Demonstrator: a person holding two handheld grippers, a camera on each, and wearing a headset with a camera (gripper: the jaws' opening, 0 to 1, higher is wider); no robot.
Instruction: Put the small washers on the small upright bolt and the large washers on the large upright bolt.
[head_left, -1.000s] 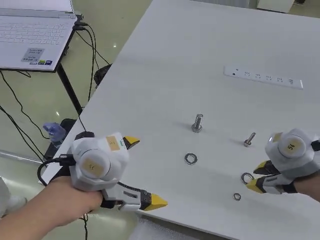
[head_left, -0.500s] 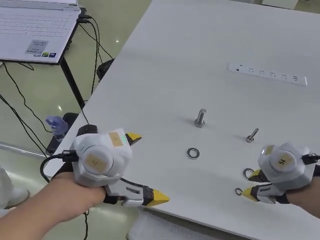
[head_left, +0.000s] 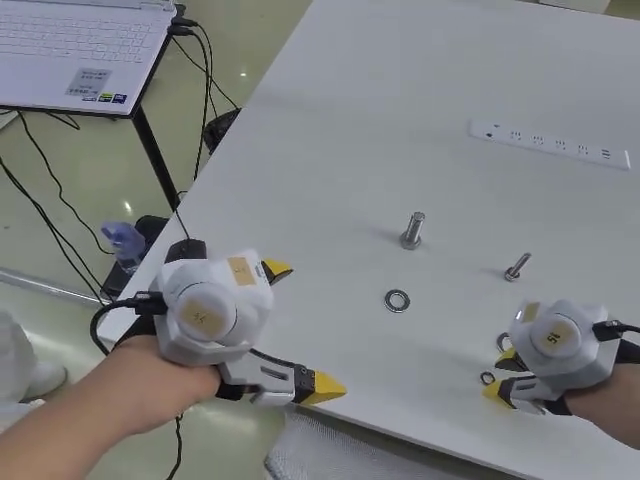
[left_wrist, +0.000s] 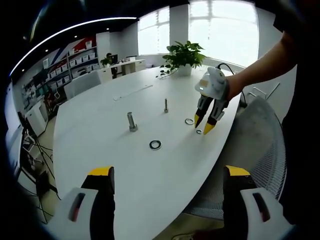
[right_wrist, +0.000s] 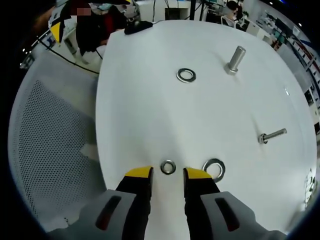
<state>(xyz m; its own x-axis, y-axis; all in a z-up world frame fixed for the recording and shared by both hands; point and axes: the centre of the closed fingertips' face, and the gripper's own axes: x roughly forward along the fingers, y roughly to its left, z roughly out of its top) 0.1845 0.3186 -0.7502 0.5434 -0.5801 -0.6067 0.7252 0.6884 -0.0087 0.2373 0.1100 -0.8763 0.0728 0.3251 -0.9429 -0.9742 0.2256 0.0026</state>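
Smooth matt white table (head_left: 340, 130), shiny metal washer (head_left: 397, 300), grey metal large bolt (head_left: 412, 231)

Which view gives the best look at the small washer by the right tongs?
The right gripper view: the small washer lies flat, close up, at the gap between the open right tongs. The head view shows the washer as a small ring beside those tongs; the left gripper view, a distant speck.

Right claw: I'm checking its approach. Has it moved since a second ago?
Yes. The right claw has slid nearer the camera, from beside the larger washer to the small washer, which it now straddles.
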